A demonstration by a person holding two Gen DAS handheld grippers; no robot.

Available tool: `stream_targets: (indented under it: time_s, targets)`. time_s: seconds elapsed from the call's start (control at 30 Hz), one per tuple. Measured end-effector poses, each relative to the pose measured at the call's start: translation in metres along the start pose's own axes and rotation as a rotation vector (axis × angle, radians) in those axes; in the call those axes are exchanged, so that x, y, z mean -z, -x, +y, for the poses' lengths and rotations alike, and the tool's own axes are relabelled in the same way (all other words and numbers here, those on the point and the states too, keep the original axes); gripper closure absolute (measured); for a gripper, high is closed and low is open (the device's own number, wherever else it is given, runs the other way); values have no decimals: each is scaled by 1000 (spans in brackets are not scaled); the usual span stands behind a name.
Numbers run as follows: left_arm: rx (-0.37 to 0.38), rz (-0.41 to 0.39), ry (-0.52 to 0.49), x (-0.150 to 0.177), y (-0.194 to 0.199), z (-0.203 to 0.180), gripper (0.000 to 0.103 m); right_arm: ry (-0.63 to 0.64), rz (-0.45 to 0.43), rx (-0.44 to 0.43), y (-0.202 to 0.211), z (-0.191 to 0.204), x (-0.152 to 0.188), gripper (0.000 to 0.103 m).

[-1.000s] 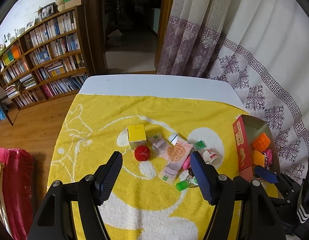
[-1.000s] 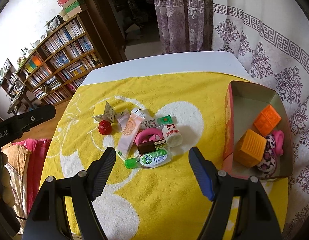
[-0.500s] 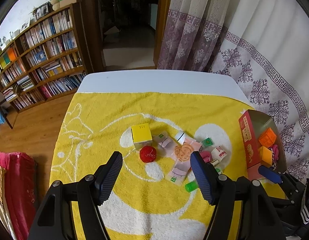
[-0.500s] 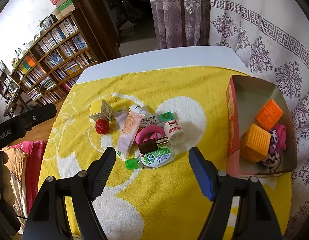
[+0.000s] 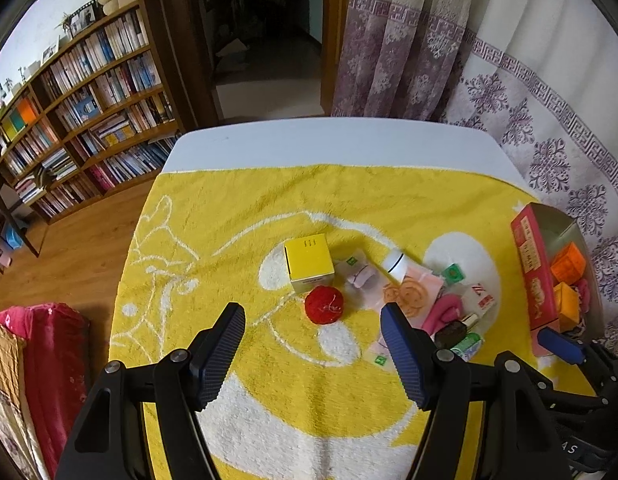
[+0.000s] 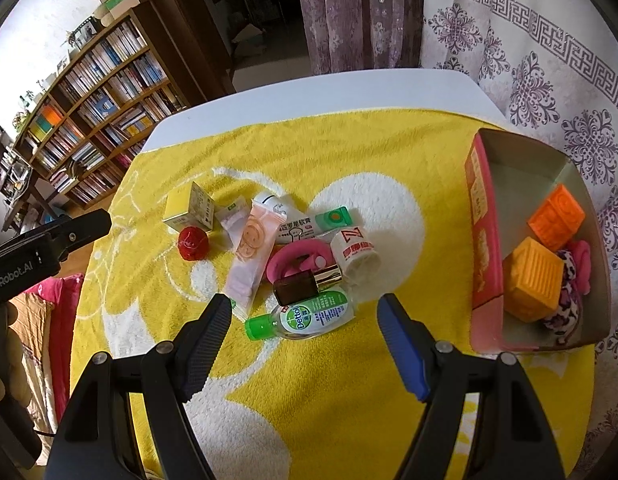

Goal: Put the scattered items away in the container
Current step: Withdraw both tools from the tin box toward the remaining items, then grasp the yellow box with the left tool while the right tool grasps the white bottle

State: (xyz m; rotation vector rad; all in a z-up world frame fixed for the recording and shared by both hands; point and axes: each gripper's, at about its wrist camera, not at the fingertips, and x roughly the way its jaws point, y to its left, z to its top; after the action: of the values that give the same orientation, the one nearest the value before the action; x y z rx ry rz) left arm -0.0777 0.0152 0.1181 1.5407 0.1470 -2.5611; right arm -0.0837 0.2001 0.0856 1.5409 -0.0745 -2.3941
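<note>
Two hand-held grippers hang above the yellow towel point(image 6: 389, 152), left hand-held gripper point(image 5: 313, 350) and right hand-held gripper point(image 6: 305, 340) both wide and empty. Scattered items cluster mid-tabletop: red ball point(image 5: 324, 304), yellow box point(image 5: 309, 258), sanitizer bottle point(image 6: 305, 318). The container point(image 6: 483, 240) sits at the right edge of the tabletop point(image 5: 333, 142).

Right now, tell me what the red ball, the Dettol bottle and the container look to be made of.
Red ball: seemingly wound yarn or thread, matte, with loose strands on its surface.
Dettol bottle: clear glossy plastic by its highlights, with an opaque green cap and printed label.
Container: probably cardboard, with thin folded walls, printed pink outside and plain grey inside.
</note>
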Motion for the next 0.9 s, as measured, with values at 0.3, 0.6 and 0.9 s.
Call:
stream_targets:
  time_s: [0.3, 0.6, 0.9]
  targets:
    - [22, 91, 28, -3, -39, 10, 31, -34, 35, 12, -17, -8, -1, 24]
    - [-4, 150, 130, -11, -75, 46, 31, -69, 66, 24, -33, -17, -2, 24]
    - [65, 197, 157, -23, -103, 45, 31, -86, 89, 27, -47, -22, -7, 24]
